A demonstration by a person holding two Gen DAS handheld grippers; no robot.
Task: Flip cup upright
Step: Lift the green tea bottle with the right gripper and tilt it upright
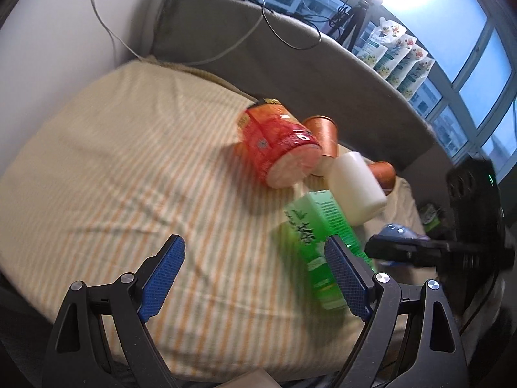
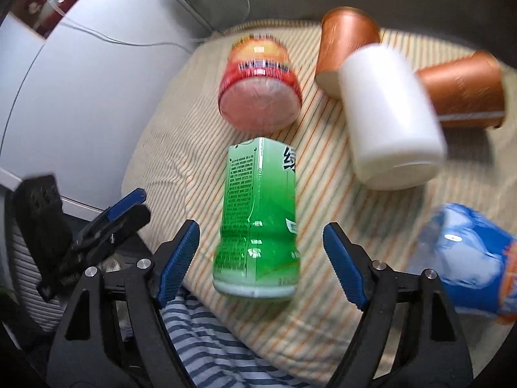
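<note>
Six containers lie on the striped cushion (image 2: 168, 135): two copper cups, one white cup (image 2: 387, 116), one red instant-noodle cup (image 2: 258, 84), one green carton-shaped drink container (image 2: 258, 220), and one blue-wrapped cup (image 2: 468, 258).

All appear to rest on their sides or inverted; motion blur prevents a firmer reading. The far copper cup (image 2: 345, 42) lies just behind the white cup. The second copper cup (image 2: 462, 90) lies to its right, near the cushion's right edge.

In the right wrist view, the green container sits nearest, between the spread fingers of the right gripper (image 2: 261, 262), with no contact. The left gripper (image 1: 255, 274) is also spread wide and holds nothing, above the cushion's near left area, which is bare striped fabric. The blue cup lies at the near right edge.

The green container carries printed Chinese characters and fine text; neither is legible. The red cup's label is unreadable.

A grey upholstered backrest (image 1: 290, 64) borders the far side.
</note>
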